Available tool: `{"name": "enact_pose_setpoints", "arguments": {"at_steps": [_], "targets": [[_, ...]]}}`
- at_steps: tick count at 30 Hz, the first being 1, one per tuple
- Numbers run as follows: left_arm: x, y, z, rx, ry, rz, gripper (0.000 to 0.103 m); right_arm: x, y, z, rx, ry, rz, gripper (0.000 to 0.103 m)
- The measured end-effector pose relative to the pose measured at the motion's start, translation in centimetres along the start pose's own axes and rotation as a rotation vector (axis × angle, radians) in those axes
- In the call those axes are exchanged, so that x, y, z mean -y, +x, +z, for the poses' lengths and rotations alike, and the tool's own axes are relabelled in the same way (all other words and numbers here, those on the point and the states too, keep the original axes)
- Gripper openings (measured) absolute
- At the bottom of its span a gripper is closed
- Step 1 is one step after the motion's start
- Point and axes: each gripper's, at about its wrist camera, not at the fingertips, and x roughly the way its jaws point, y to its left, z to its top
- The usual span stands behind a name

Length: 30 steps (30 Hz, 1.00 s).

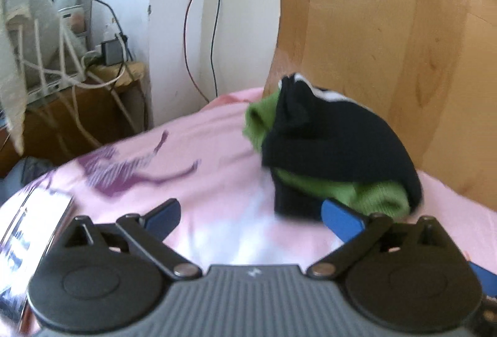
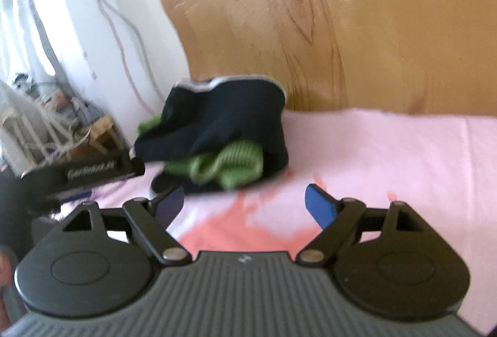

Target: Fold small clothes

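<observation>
A small heap of clothes [image 1: 329, 147] sits at center right of the left wrist view, a black garment with a pale trimmed edge draped over a green knitted piece whose folds poke out at the heap's left side and along its bottom. It lies on a pink sheet [image 1: 198, 138] printed with purple marks, close against a wooden headboard [image 1: 388, 26] that fills the upper right of the frame. The left gripper [image 1: 251, 217] is at the bottom of that view with its blue fingers spread wide and nothing between them; its right finger lies just in front of the heap's lower edge, and blur hides whether the two touch. In the right wrist view the same heap [image 2: 217, 144] appears left of center, green cloth showing under the black, and the right gripper [image 2: 245, 206] is likewise spread apart and holds nothing, its fingertips over the pink sheet [image 2: 388, 150] below the heap. No basket or bin shows in either view. At the upper left of the left wrist view a low wooden stand [image 1: 93, 107] carries a tangle of white cables [image 1: 93, 73] and a grey adapter, beside a white wall [image 1: 242, 11] with thin wires running down it.
</observation>
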Motion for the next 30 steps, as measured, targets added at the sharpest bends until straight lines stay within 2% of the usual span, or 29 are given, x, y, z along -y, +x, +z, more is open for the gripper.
{"name": "enact_pose_setpoints", "arguments": {"at_steps": [5, 12, 16, 21, 24, 30], "targets": [[0.4, -4.3, -2.6, 0.004, 0.019, -0.004, 0.103, -1.9, -3.3, -2.7, 0.013, -0.036, 0.004, 0.088], [1.2, -8.0, -5.0, 0.005, 0.039, 0.008, 0.103, -1.6, -6.2, -5.0, 0.029, -0.043, -0.021, 0.089], [2.1, -8.8, -5.7, 0.002, 0.083, 0.031, 0.103, -1.1, -6.9, -5.4, 0.054, -0.024, -0.025, 0.089], [3.2, -9.9, -5.8, 0.079, 0.132, 0.111, 0.103, 0.4, -7.3, -5.5, 0.07, 0.064, -0.013, 0.089], [3.4, -10.5, -5.6, 0.113, 0.139, 0.127, 0.103, 0.6, -7.4, -5.7, 0.071, 0.077, 0.001, 0.089], [3.9, -9.9, -5.5, 0.082, 0.171, 0.151, 0.103, 0.2, -7.5, -5.9, 0.066, 0.057, 0.022, 0.089]]}}
